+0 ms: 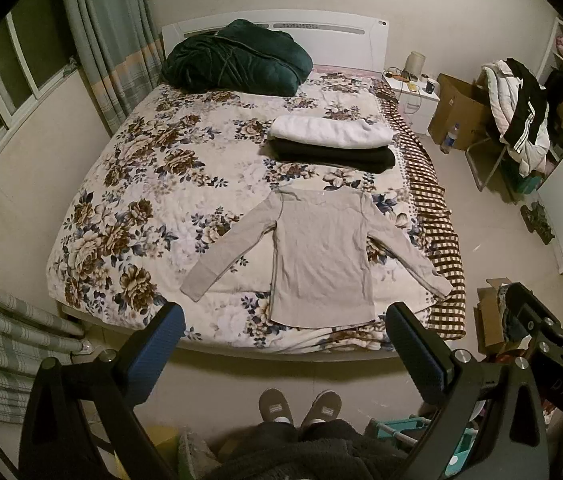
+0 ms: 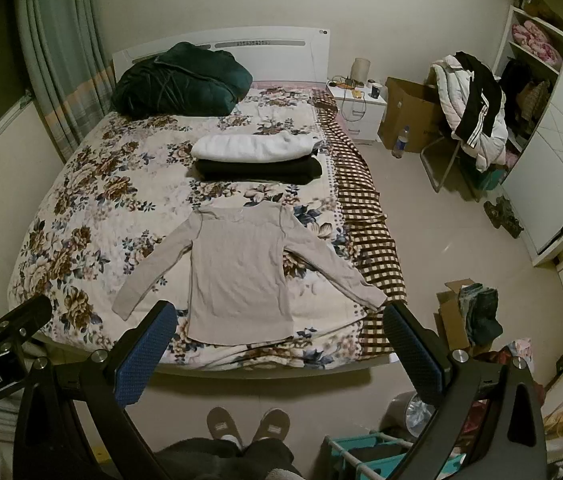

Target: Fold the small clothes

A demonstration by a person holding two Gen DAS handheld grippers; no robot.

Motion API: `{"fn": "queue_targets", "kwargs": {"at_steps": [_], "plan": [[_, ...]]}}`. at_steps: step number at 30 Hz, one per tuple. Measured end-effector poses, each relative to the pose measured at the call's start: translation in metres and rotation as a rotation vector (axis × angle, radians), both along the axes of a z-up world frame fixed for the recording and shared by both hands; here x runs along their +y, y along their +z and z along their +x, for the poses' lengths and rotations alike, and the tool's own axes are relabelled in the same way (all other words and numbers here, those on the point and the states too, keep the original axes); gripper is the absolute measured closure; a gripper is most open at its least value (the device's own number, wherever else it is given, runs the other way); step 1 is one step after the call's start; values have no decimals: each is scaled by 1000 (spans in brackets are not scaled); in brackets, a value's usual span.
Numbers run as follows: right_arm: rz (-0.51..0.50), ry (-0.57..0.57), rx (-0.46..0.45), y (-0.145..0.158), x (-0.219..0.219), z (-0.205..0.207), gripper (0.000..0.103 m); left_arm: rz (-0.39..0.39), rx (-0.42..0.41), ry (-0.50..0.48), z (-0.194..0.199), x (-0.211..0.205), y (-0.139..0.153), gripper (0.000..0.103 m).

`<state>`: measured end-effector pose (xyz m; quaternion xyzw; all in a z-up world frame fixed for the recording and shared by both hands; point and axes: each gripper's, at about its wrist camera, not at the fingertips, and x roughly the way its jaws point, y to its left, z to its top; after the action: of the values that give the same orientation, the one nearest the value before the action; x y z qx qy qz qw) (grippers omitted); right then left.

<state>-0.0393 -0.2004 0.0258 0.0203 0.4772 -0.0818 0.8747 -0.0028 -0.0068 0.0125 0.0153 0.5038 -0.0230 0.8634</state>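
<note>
Closest of all, a person's two feet in grey slippers (image 1: 299, 406) stand on the pale floor at the foot of the bed. Both grippers are held up in the air over the floor, in front of the bed edge. The left gripper (image 1: 285, 344) has its two black fingers with blue pads spread wide apart, and nothing is between them. The right gripper (image 2: 277, 344) is spread wide too and holds nothing.

Just past the grippers is the big bed with a flowery brown and white quilt (image 1: 129, 184). A small beige long-sleeved top (image 1: 317, 256) lies flat on the near part of the quilt. Its sleeves are stretched out to both sides and its neck points away toward the headboard. The bottom hem sits near the edge of the bed.

Farther up the bed there is a folded white cloth (image 1: 329, 130) on top of a folded black cloth (image 1: 333, 158). They lie apart from the beige top.

At the far end, a puffy dark green blanket (image 1: 237, 58) is bunched up against the white headboard (image 1: 345, 36).
</note>
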Motion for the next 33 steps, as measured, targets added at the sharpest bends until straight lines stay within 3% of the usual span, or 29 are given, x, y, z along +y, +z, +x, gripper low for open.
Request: {"fn": "queue_targets", "kwargs": {"at_steps": [33], "plan": [[6,1,5,2,5,3,0,-3,-2,2,-1,1,-2,0]]}}
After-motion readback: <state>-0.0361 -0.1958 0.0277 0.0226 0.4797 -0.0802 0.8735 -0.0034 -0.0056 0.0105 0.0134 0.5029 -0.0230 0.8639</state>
